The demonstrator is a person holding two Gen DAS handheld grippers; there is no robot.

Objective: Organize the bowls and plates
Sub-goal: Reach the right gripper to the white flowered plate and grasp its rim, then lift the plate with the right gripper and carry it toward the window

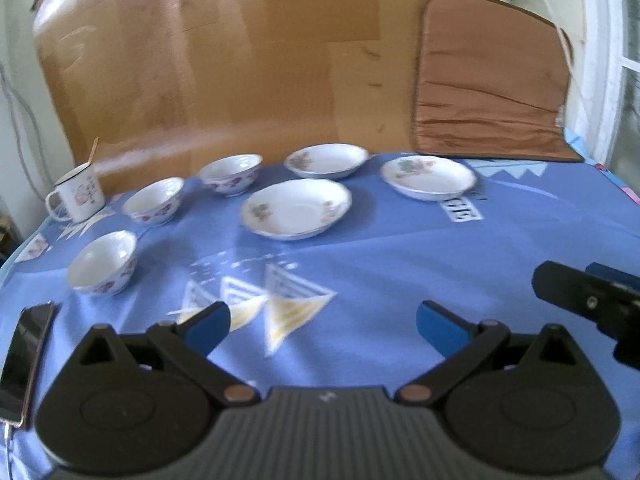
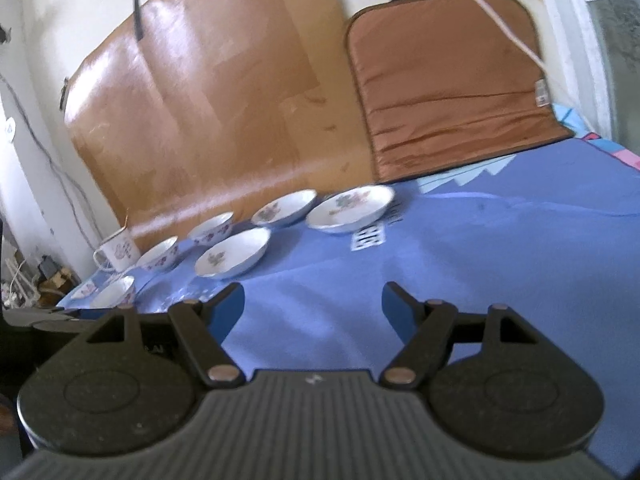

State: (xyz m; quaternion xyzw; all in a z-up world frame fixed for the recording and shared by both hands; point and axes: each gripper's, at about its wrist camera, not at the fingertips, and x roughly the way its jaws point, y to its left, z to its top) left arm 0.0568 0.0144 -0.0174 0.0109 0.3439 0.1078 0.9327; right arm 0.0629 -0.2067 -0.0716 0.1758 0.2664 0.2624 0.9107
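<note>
- Blue cloth (image 1: 380, 272) covers the table in the left wrist view, printed with pale triangles.
- Left gripper (image 1: 323, 320) hovers over the near cloth, fingers wide apart, holding nothing.
- Three plates sit toward the far side: near plate (image 1: 296, 209) in the middle, back plate (image 1: 326, 160) just behind it, right plate (image 1: 428, 178) apart to the right.
- Three bowls run along the left: near bowl (image 1: 103, 262), middle bowl (image 1: 154, 200), far bowl (image 1: 231, 174), each standing apart from the others.
- Mug (image 1: 78, 197) stands at the far left with a stick in it.
- Only this view shows a phone (image 1: 24, 360) lying at the left edge, and the right gripper's side poking in at the right edge.
- Cardboard (image 1: 224, 60) and a brown cushion (image 1: 492, 80) lean against the wall behind.
- Right wrist view: right gripper (image 2: 312, 308) also hangs over bare cloth (image 2: 480, 260), fingers spread, nothing between them.
- Same dishes appear farther off to the left: right plate (image 2: 350, 208), back plate (image 2: 285, 208), near plate (image 2: 233, 258), far bowl (image 2: 211, 229), middle bowl (image 2: 160, 254), near bowl (image 2: 114, 294) and mug (image 2: 120, 252).
- Only here, clutter and cables show on the floor past the table's left end, too blurred to name.
</note>
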